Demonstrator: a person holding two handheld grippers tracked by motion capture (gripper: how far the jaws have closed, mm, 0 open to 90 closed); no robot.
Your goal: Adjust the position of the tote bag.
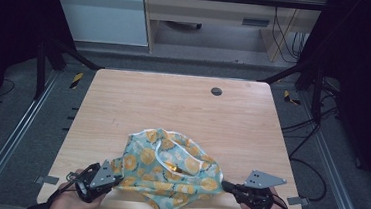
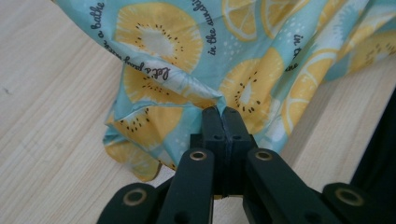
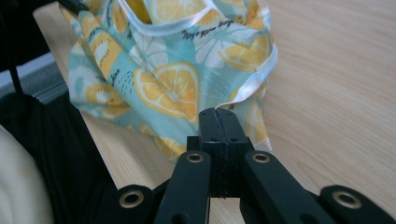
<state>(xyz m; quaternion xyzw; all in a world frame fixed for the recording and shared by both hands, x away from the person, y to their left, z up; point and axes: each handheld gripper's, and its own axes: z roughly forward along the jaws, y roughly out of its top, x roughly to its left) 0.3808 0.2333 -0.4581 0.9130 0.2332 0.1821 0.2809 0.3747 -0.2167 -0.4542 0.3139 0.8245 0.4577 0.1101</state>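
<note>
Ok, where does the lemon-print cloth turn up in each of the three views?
High view: the lemon-print cloth lies bunched at the near table edge, between both grippers.
Left gripper view: upper middle and right, pinched at the jaw tips.
Right gripper view: upper left to centre, white-trimmed edge pinched.
Shared landmark: the light wooden table.

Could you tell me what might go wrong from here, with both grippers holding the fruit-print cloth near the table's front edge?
The left gripper and right gripper each pinch only a small fold of the cloth, so it could slip free. The cloth already overhangs the table front edge and might slide off if released.
</note>
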